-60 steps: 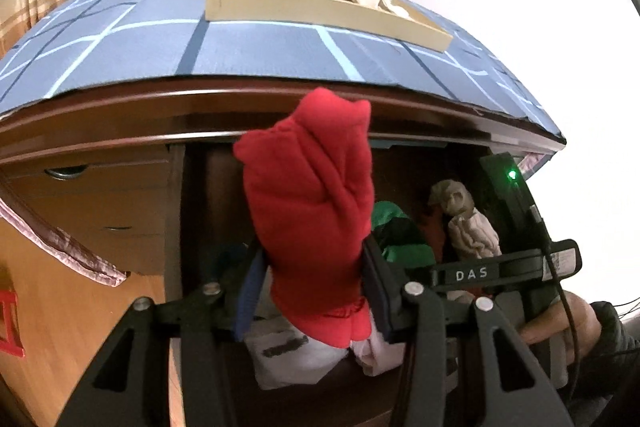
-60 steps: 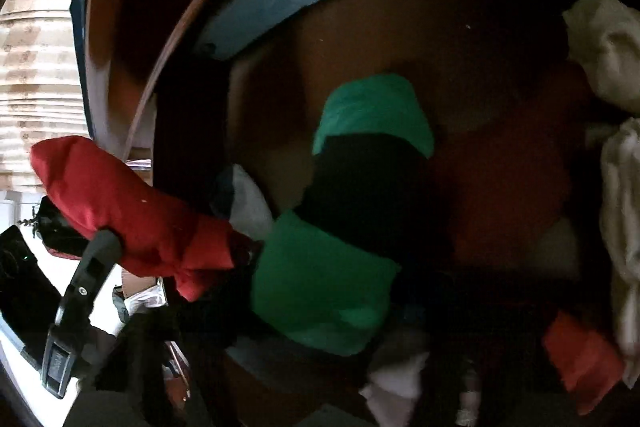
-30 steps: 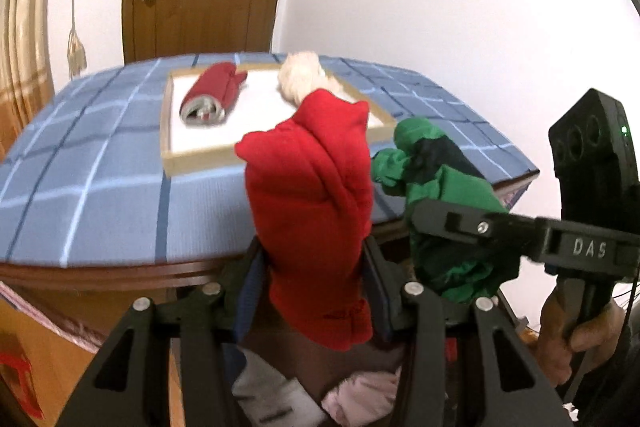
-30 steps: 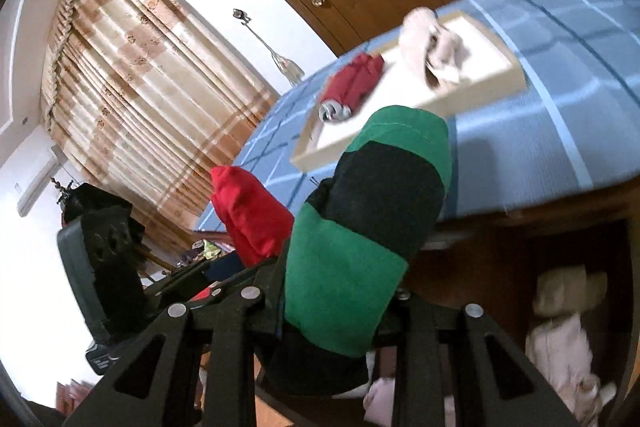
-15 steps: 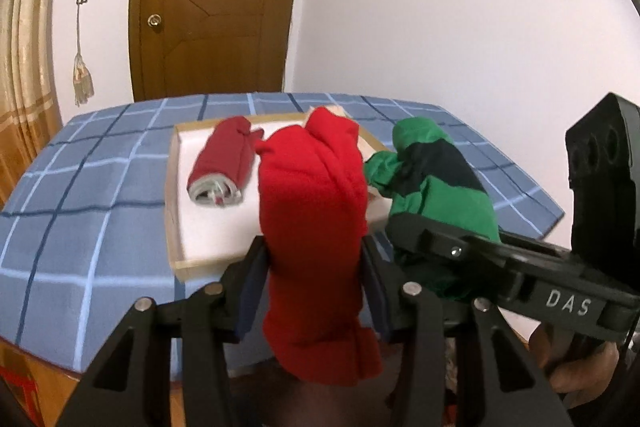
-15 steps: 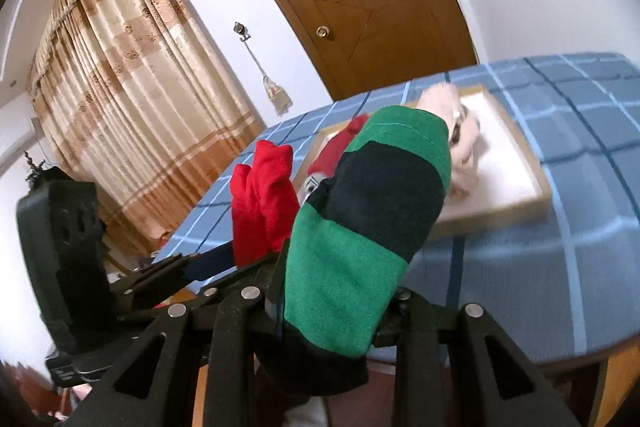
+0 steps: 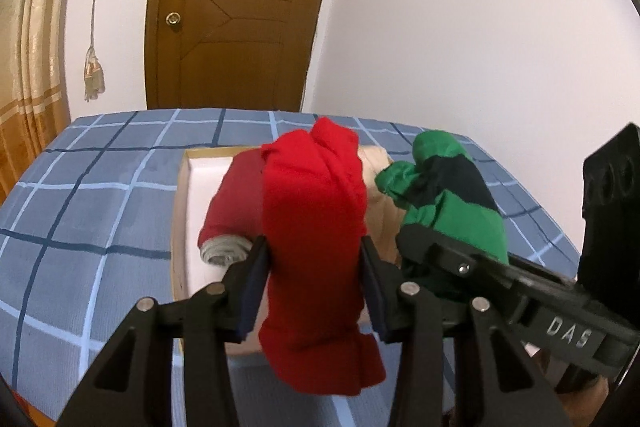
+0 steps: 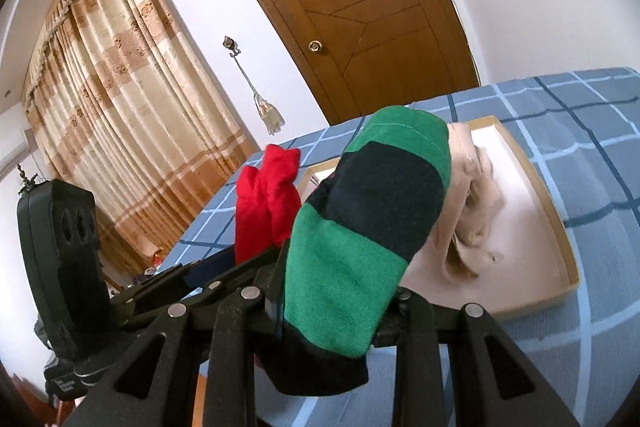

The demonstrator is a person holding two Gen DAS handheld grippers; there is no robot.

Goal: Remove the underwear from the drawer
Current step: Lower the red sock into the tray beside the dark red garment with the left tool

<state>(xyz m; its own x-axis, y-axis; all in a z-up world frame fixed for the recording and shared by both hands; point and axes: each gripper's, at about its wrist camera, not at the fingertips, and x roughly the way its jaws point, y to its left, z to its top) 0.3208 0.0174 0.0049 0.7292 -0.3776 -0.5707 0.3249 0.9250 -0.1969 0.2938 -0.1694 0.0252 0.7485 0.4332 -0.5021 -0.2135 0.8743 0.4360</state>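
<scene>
While both grippers hang over the tray (image 7: 182,219), the step in hand looks like delivery. The left gripper (image 7: 314,267) has its jaws clamped on the red underwear (image 7: 316,227); the right gripper (image 8: 340,303) pinches the green-and-black underwear (image 8: 360,227). Next, each bundle likely needs lowering into the tray beside the rolled maroon piece (image 7: 232,211). Two seconds ago both were down at the drawer; now the checked surface (image 7: 100,187) lies below.

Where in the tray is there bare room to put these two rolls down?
The tray is bare white along its right side, between the beige roll and the right rim. In the left wrist view another bare strip runs along the left rim beside the dark red roll. The middle, where those two lie, is crowded.
</scene>
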